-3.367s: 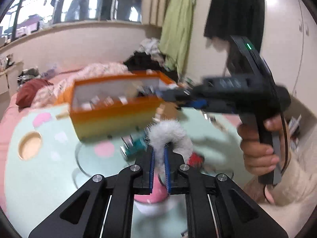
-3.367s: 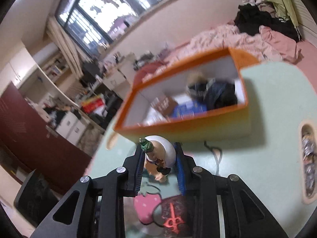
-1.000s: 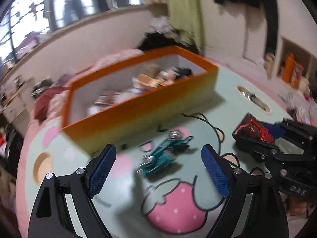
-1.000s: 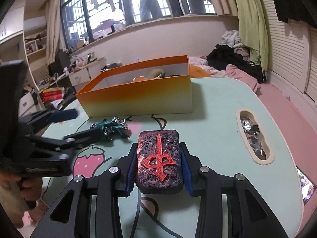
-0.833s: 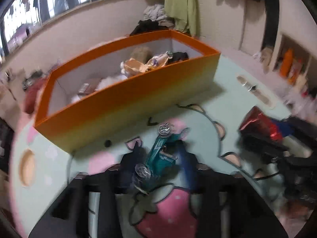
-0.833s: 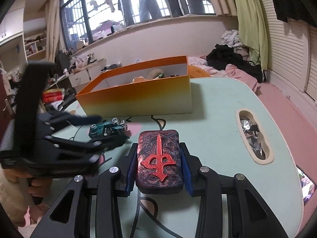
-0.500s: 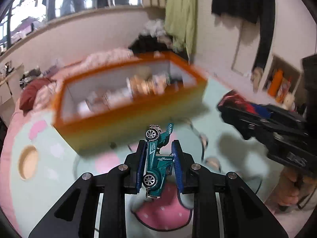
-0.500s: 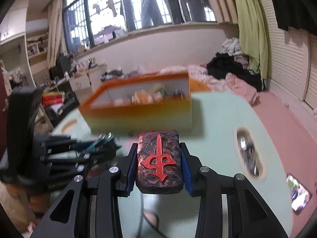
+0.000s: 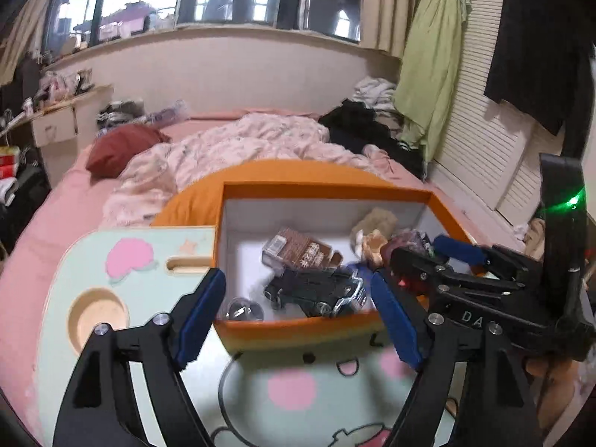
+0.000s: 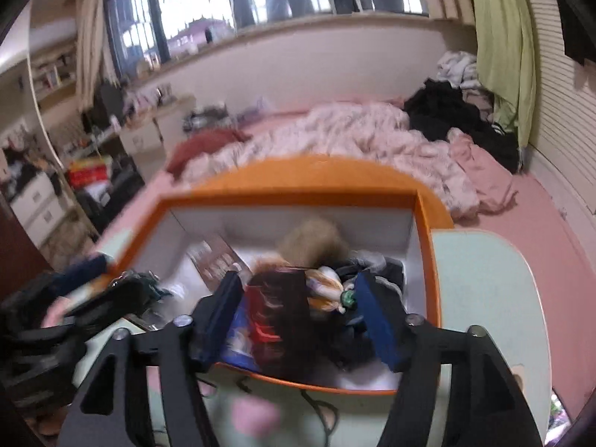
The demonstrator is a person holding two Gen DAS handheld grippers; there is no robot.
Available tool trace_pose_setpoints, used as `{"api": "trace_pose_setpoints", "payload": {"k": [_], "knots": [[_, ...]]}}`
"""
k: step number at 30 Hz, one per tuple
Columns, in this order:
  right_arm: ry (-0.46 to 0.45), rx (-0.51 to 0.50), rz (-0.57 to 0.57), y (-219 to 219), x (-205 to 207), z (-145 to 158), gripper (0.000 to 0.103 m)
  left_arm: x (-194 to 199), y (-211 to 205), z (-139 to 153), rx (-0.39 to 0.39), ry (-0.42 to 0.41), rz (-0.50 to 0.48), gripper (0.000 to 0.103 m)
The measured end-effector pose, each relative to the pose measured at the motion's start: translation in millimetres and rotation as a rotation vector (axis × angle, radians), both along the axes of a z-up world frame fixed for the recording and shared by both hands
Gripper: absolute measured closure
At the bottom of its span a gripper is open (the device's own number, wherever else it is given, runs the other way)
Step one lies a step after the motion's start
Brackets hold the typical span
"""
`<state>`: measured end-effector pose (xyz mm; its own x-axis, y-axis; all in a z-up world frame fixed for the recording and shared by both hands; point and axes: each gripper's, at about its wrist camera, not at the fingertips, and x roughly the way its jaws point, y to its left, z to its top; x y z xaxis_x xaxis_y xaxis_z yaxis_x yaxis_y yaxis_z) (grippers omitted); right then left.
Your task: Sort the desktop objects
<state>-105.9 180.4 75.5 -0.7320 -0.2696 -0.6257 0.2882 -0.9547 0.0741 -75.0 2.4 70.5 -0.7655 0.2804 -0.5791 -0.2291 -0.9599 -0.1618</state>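
Observation:
The orange box (image 9: pixel 294 329) fills the middle of both views, with toys and cards inside. My left gripper (image 9: pixel 298 320) hangs over its near wall, jaws opening with nothing between the pads. A dark toy car (image 9: pixel 316 292) lies in the box just beyond them. My right gripper (image 10: pixel 298 320) is over the box (image 10: pixel 432 260) too, jaws opening. The dark red patterned case (image 10: pixel 279 309) sits blurred and tilted between its fingers, clear of the right pad. In the left wrist view the right gripper (image 9: pixel 428 257) reaches in from the right.
Inside the box are a brown card pack (image 9: pixel 298 253), a clear ball (image 9: pixel 242 311), a figurine (image 9: pixel 372 247) and a fluffy ball (image 10: pixel 313 242). The mint table (image 9: pixel 149 246) has a round cup hole (image 9: pixel 98 309). A pink bed (image 9: pixel 74 201) lies behind.
Both grippers have travelled forward from the table to above the box. The left one, which had shut on the teal car, now stands wide. The right one has let the red case loose.

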Motion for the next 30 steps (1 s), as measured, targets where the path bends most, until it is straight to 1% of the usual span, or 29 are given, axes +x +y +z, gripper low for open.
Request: {"api": "trace_pose_setpoints", "payload": {"k": [1,2,4,6,8,11,12,13,15,16,17,18,20,23,26,27,28,29,30], "knots": [[-0.001,0.038,0.006,-2.7,3.0,-3.2,0.035,1.0,1.8,-2.6,-0.004,-0.002,-0.011,0.022],[-0.003,0.035,0.007,-1.6,6.1,-5.0,0.035,2.4,5.0,-3.5,-0.017,0.002,-0.009,0.022],[-0.019,0.025,0.007,3.3,10.9,-9.2,0.035,3.5,14.4,-5.0,-0.068,0.013,-0.006,0.022],[-0.036,0.024,-0.004,8.0,15.3,-10.6,0.035,5.1,21.8,-7.2,-0.096,0.011,-0.017,0.022],[-0.038,0.024,-0.008,12.5,18.5,-10.4,0.035,9.1,24.0,-8.7,-0.084,0.01,-0.026,0.022],[-0.01,0.036,-0.024,15.0,21.6,-10.1,0.036,12.3,23.5,-7.6,-0.08,0.028,-0.028,0.022],[0.001,0.015,-0.025,17.6,23.9,-7.9,0.036,18.6,20.6,-3.7,-0.058,0.06,-0.023,0.022],[0.03,-0.027,-0.027,21.6,30.7,-3.4,0.036,23.1,17.0,0.6,-0.039,0.083,-0.024,0.022],[0.135,-0.094,-0.045,31.1,55.7,11.2,0.035,37.6,12.1,11.4,-0.007,0.112,-0.039,0.022],[0.171,-0.102,-0.058,33.7,68.9,17.5,0.031,47.8,9.9,15.8,0.001,0.108,-0.05,0.022],[0.18,-0.099,-0.074,35.7,79.5,21.6,0.02,56.1,10.0,17.9,-0.001,0.093,-0.05,0.022],[0.164,-0.099,-0.087,38.9,92.7,22.5,0.017,64.6,8.4,16.9,-0.008,0.07,-0.045,0.022],[0.115,-0.1,-0.078,41.4,105.9,19.5,0.017,76.8,6.9,7.5,-0.028,0.022,-0.047,0.022],[0.015,-0.03,-0.09,41.4,123.0,-5.3,0.017,87.5,10.5,-22.4,-0.05,-0.072,-0.043,0.022],[-0.085,-0.045,-0.108,47.1,127.4,-32.2,0.017,88.9,20.8,-46.3,-0.084,-0.13,-0.037,0.022],[-0.136,-0.057,-0.111,48.5,124.9,-41.7,0.016,86.9,25.5,-55.9,-0.103,-0.161,-0.027,0.022],[-0.174,-0.051,-0.118,50.1,120.5,-48.1,0.016,86.6,29.5,-60.7,-0.125,-0.161,-0.014,0.019],[-0.167,-0.03,-0.125,51.7,118.0,-50.2,0.014,88.2,31.0,-61.0,-0.146,-0.151,-0.005,0.019],[-0.184,-0.011,-0.13,51.0,116.7,-50.7,0.004,87.4,34.7,-62.7,-0.175,-0.155,0.001,0.015]]}}
